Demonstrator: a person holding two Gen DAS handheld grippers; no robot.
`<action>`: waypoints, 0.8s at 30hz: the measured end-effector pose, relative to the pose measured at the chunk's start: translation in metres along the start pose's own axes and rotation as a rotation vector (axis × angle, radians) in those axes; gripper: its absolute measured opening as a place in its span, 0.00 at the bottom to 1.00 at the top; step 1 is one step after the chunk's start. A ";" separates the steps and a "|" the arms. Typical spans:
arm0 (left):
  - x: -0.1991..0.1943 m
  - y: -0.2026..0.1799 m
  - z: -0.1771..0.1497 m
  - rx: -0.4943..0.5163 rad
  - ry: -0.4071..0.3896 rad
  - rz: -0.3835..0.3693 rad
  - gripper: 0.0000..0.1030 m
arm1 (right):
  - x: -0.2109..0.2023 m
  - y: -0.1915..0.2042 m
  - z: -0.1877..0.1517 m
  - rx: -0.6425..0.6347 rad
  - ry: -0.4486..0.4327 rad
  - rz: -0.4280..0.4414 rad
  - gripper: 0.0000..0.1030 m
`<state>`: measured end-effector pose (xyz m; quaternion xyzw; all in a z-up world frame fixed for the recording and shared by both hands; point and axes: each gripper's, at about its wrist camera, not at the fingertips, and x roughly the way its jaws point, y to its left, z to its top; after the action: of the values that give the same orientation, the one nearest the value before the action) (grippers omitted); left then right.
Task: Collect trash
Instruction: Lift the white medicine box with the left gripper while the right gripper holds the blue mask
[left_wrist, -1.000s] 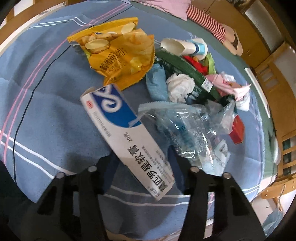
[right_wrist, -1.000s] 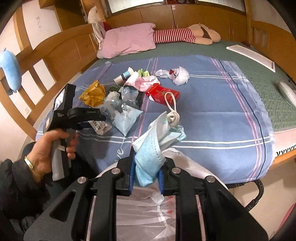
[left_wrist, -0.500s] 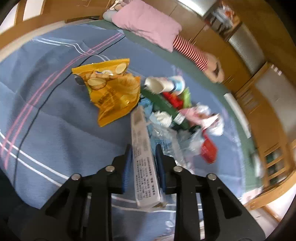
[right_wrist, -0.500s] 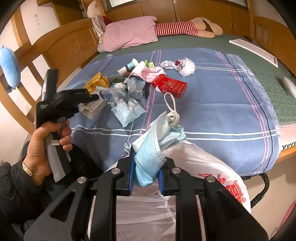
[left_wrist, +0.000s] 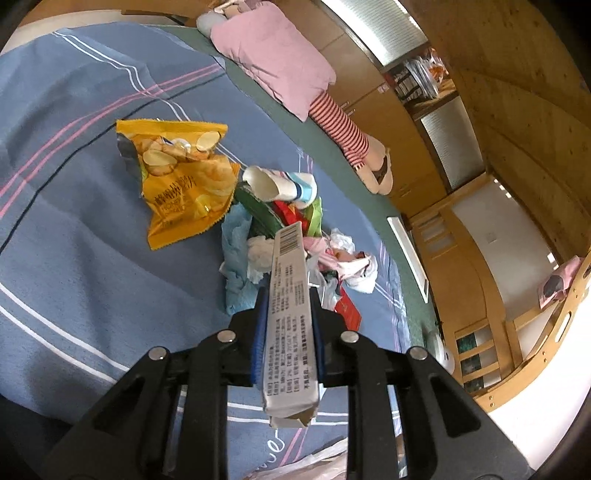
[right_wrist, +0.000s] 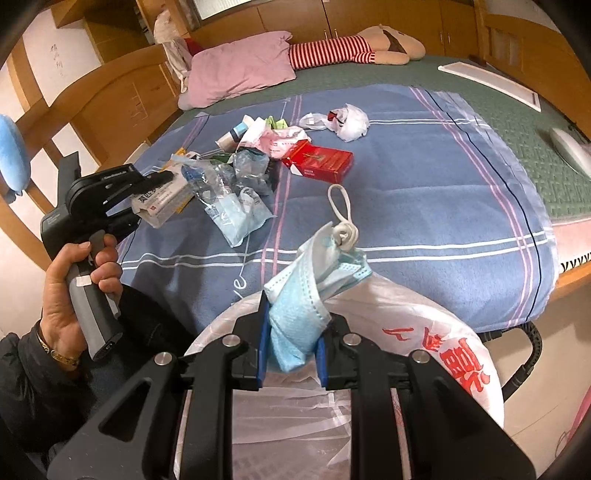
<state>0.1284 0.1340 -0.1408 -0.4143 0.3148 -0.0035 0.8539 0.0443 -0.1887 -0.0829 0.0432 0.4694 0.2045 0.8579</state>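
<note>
Trash pickup on a bed: left gripper (left_wrist: 287, 328), jaws just closed, clamps a light, crushable cardboard box (left_wrist: 290, 317) mid-length, long axis pointing away toward the far litter pile. Right gripper (right_wrist: 291, 350) pinches a limp face mask (right_wrist: 314, 288) above a plastic bag (right_wrist: 424, 332).

A pink pillow (right_wrist: 240, 68) lay at the head of the bed (right_wrist: 498, 107). A striped plush doll (right_wrist: 354, 46) rested beside it.
</note>
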 end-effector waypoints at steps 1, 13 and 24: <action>-0.002 0.000 0.001 -0.002 -0.017 -0.007 0.21 | 0.000 0.000 0.000 0.002 0.000 0.000 0.20; -0.023 -0.005 0.003 0.031 -0.086 -0.110 0.20 | 0.005 0.002 -0.003 -0.010 0.018 -0.007 0.20; -0.060 -0.006 0.005 0.046 -0.179 -0.164 0.20 | 0.008 0.005 -0.002 -0.012 0.027 -0.015 0.20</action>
<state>0.0845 0.1500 -0.1017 -0.4176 0.2020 -0.0438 0.8848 0.0452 -0.1816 -0.0887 0.0317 0.4799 0.2017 0.8533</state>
